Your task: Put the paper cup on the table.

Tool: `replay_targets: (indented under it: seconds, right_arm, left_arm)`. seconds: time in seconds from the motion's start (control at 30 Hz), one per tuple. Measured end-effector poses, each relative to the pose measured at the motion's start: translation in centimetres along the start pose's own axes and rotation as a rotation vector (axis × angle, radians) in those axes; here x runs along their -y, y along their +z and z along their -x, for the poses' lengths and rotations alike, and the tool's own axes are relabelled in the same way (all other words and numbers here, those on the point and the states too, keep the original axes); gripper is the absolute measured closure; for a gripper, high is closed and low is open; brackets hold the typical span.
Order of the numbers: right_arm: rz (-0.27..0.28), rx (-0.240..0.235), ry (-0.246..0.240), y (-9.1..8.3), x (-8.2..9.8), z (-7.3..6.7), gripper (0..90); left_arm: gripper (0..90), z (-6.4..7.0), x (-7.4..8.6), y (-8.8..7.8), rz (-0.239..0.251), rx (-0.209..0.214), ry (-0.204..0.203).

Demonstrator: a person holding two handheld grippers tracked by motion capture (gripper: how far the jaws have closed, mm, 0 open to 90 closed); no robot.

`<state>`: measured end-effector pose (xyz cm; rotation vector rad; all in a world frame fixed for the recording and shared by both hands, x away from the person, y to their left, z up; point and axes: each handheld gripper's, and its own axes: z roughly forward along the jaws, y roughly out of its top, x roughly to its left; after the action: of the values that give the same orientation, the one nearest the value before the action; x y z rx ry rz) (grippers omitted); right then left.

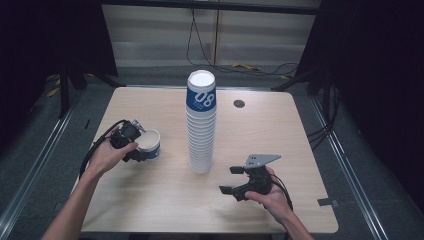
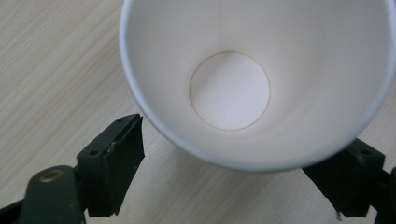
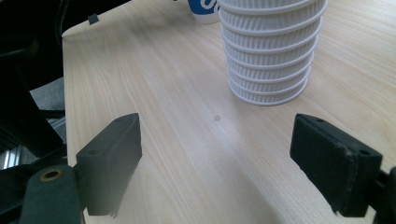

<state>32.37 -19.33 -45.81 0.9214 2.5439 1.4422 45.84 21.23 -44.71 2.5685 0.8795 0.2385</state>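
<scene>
paper cup (image 1: pixel 149 144), white inside with a blue band, stands upright on the pale wooden surface (image 1: pixel 150 200) between the wide jaws of the left hand-held gripper (image 1: pixel 141 150), not yet pinched. one loose cup, one tall ribbed stack (image 1: pixel 201 125) to its right. the right hand-held gripper (image 1: pixel 231 180) waits wide and empty.
</scene>
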Motion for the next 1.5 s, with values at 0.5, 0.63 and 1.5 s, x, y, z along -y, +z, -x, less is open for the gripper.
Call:
replay_targets:
  seconds: [0.5, 0.63, 1.5]
  right_arm:
    - [0.017, 0.032, 0.016, -0.6, -0.1, 0.4, 17.5]
    - [0.037, 0.048, 0.022, -1.2, -0.3, 0.5, 17.5]
    - [0.082, 0.139, 0.049, -1.7, 0.5, 0.3, 17.6]
  left_arm:
    - [16.5, 0.5, 3.0, -1.8, 0.173, 0.046, -0.086]
    - [16.5, 1.2, 3.9, -2.0, 0.207, 0.054, -0.099]
    - [16.4, 8.8, 7.1, -0.9, 0.398, 0.031, -0.081]
